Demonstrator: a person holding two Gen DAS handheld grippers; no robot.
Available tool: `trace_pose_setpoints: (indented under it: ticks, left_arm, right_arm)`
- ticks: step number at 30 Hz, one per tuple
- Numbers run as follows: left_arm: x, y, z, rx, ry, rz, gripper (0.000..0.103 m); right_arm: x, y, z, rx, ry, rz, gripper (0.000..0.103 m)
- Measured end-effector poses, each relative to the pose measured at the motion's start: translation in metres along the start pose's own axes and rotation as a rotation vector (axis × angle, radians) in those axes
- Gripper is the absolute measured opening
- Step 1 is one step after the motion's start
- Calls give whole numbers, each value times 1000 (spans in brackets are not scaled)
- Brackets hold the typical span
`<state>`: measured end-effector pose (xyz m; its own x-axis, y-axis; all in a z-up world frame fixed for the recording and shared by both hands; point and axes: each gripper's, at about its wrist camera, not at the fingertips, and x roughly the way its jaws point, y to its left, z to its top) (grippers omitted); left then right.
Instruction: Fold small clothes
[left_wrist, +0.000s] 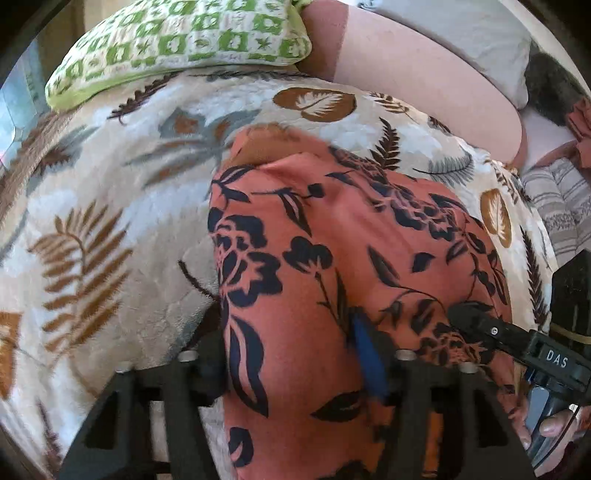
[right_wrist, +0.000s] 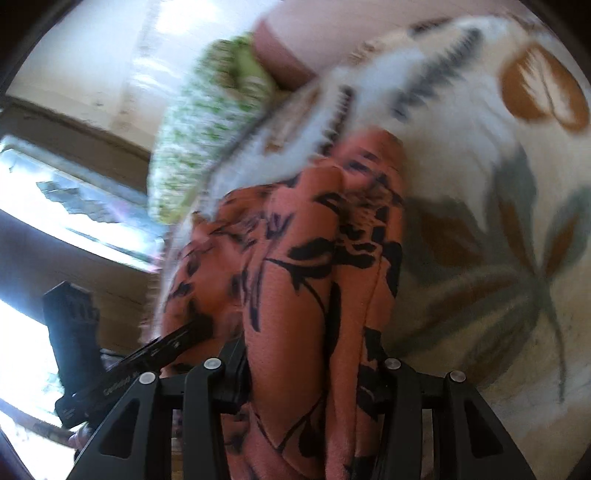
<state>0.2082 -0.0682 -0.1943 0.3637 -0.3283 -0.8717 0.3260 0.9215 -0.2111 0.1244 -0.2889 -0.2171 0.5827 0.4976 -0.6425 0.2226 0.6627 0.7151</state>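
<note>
Left gripper (left_wrist: 295, 354): jaws clenched on the orange garment (left_wrist: 332, 240), the cloth gathered between them and running forward from the grip; one blue finger pad (left_wrist: 369, 354) shows against the fabric. Right gripper (right_wrist: 306, 373): jaws likewise grasping the orange garment (right_wrist: 295, 295), which bunches into lengthwise folds ahead of the grip. In the left wrist view the right gripper (left_wrist: 480, 325) enters from the lower right, its tip touching the same cloth just beside the left jaws. The garment, orange with a dark floral print, lies on a cream leaf-patterned blanket (left_wrist: 110, 221), its far end resting flat on it. A green-and-white patterned pillow (left_wrist: 177, 40) sits at the blanket's far edge, well apart from the garment. A pink cushion (left_wrist: 424, 74) lies beside the pillow. The right wrist view is motion-blurred; finer detail there cannot be confirmed.
</note>
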Motion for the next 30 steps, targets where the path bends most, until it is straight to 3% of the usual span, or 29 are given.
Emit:
trace_pose_setpoints:
  ticks: [3,4,9,13,16,23,30]
  left_arm:
    - [1,12,-3,-77,11,-29,83]
    - [1,15,-3,-90,22,-32,83]
    - [-17,8,-7,-41,23,24,83]
    - [-57,1,-12,14,-58,95,83]
    - [-96,-2,-16,30,-143,150,83]
    - [-184,-9,-34,27,-336,184,84]
    - [-229,-12,-50,80,-444,267,85]
  right_arm:
    - [8,-23,0,79,-3,82,50]
    - [8,-21,0,63,-3,76,51]
    - [6,-7,2,23,13,-14,60]
    - [-8,8,2,46,11,-137,71]
    - [-31,28,-2,-17,-56,-188,71]
    - [-100,95,-14,-188,-248,-248,71]
    - [-154,159,-40,-339,-399,-213,76]
